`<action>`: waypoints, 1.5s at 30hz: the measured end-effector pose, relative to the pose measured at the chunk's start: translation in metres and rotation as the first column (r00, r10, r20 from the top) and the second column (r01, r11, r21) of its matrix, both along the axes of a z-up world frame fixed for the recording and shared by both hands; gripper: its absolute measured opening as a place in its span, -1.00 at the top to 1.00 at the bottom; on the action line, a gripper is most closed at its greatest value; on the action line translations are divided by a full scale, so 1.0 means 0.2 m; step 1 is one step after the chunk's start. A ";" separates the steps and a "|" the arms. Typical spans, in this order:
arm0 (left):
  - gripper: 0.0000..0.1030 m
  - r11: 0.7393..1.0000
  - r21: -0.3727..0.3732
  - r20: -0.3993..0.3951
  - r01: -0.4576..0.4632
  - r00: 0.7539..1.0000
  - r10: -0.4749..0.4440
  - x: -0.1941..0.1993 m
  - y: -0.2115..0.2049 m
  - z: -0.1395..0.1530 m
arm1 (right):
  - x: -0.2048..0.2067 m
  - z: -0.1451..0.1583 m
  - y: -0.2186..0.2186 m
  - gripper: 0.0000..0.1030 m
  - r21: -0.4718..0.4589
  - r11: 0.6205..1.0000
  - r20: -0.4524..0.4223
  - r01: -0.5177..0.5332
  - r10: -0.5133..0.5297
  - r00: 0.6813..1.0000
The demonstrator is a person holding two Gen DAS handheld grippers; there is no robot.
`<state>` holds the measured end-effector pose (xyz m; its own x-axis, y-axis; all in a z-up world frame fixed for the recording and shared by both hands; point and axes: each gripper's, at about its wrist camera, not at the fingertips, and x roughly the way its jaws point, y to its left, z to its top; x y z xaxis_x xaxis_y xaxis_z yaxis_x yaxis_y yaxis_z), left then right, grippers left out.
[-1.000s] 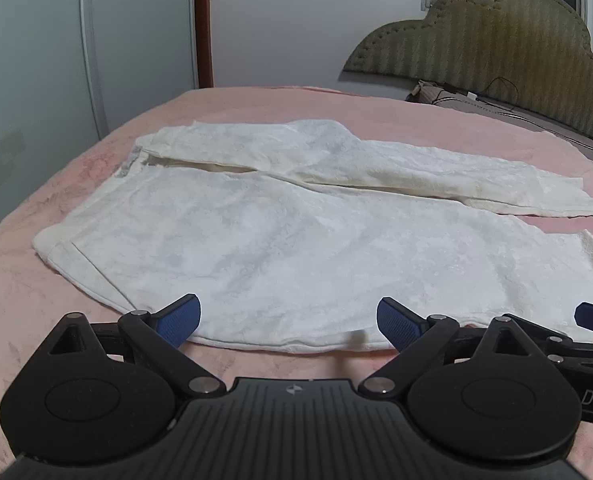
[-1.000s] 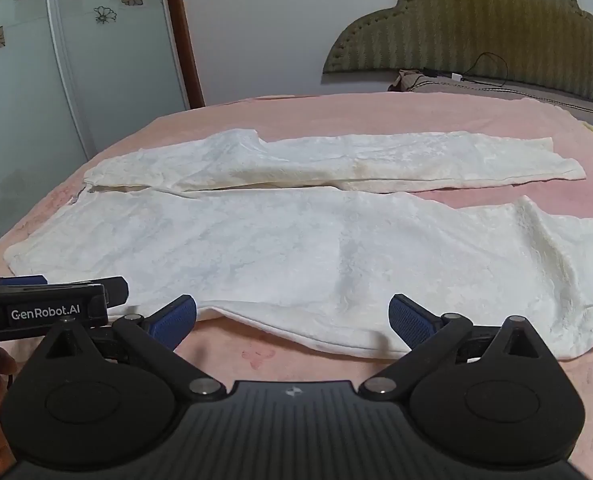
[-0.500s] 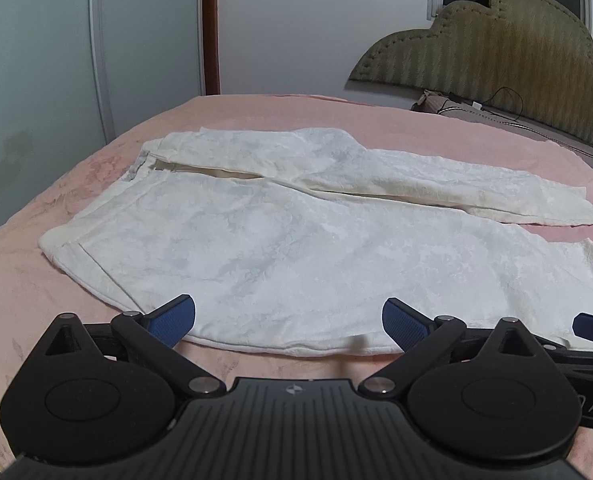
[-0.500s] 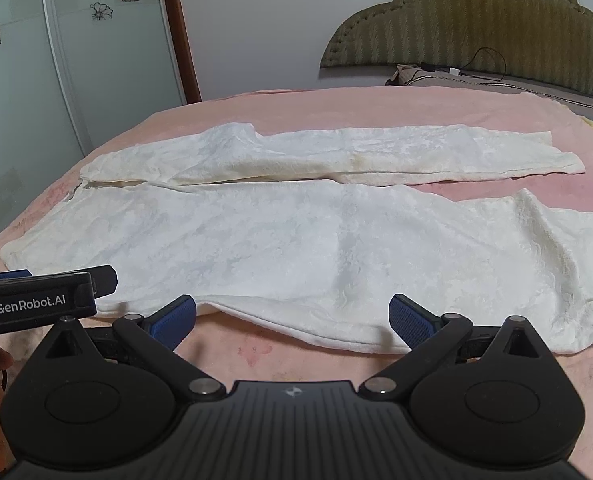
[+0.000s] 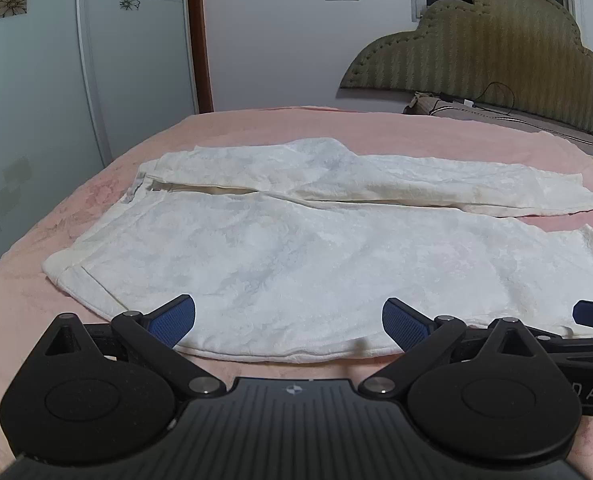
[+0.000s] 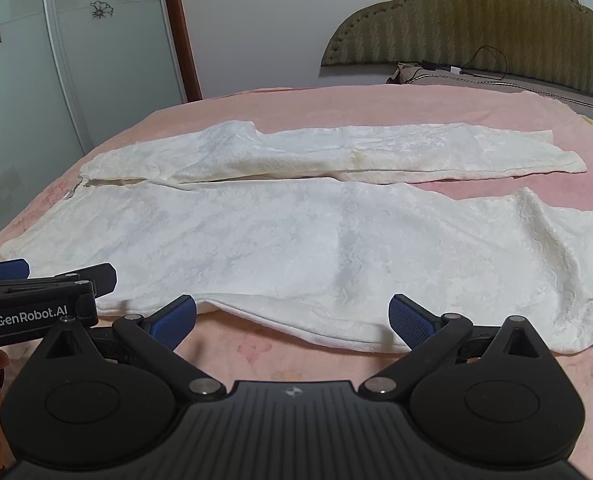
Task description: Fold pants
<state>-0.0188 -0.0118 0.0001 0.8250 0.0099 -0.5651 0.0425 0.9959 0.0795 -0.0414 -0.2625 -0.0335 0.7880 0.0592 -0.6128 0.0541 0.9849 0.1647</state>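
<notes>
White patterned pants lie flat on the pink bed, waistband to the left, both legs running right, the far leg apart from the near one. They also show in the right wrist view. My left gripper is open and empty, just above the near hem edge by the waist. My right gripper is open and empty over the near edge of the near leg. The left gripper's body shows at the right view's left edge.
The pink bedspread covers the bed. An olive padded headboard stands at the back right, with a pillow and cable below it. A flowered wardrobe door is at the left.
Both cameras have tilted up and drawn back slightly; the pants sit lower and farther in view. Both grippers stay open and empty. The pants have not moved.
</notes>
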 end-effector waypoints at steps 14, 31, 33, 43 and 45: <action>-0.97 1.000 0.007 -0.013 0.010 1.000 -0.009 0.01 -0.01 0.00 | 0.00 0.00 0.01 -1.00 0.002 1.000 -0.005 -0.002 0.002 1.000; -0.97 1.000 -0.004 -0.016 0.013 1.000 -0.013 0.01 0.00 0.00 | 0.01 -0.01 0.00 -1.00 0.015 1.000 -0.012 -0.004 0.004 1.000; -0.97 1.000 -0.002 -0.007 0.020 1.000 -0.020 0.01 0.01 0.01 | 0.01 -0.01 0.00 -1.00 0.014 1.000 -0.006 -0.007 0.007 1.000; -0.97 0.996 0.007 0.036 -0.086 0.996 0.086 0.27 0.16 0.06 | 0.12 0.14 0.04 -1.00 -0.214 0.970 0.179 -0.118 0.158 0.971; -0.97 0.993 -0.003 0.030 -0.119 0.992 0.119 0.33 0.20 0.05 | 0.19 0.14 0.04 -1.00 -0.210 0.966 0.169 -0.152 0.189 0.967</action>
